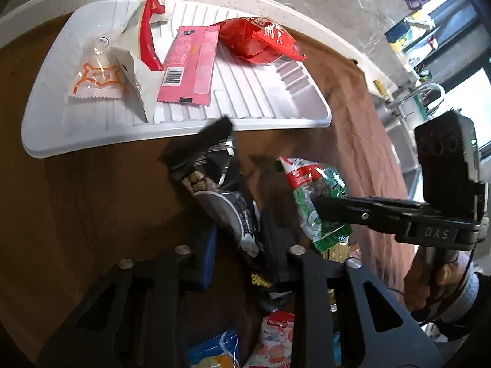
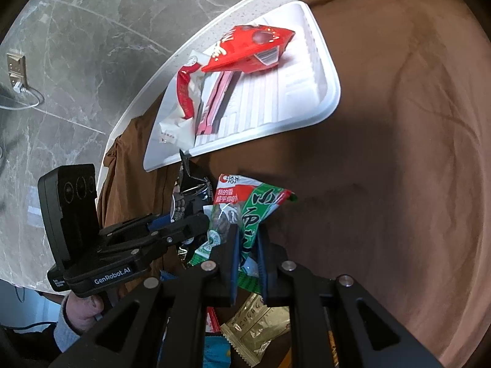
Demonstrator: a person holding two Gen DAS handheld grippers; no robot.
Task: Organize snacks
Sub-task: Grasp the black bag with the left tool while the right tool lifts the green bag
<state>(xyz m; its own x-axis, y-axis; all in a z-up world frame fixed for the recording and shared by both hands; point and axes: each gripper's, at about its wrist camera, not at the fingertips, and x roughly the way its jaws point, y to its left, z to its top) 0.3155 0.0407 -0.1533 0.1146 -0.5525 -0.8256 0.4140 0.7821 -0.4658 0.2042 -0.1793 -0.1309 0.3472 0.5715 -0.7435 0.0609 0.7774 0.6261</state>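
while the left claw (image 1: 242, 245) pinches a black snack packet (image 1: 214, 181) and the right claw (image 2: 247, 254) clamps a green snack packet (image 2: 260, 211), both packets hang near the white tray (image 1: 276, 122), which holds four snacks on the brown-clothed counter (image 1: 92, 199).

Tray (image 1: 172, 128) at table's (image 1: 76, 190) far edge w/ four packets on it; loose packets nearer.
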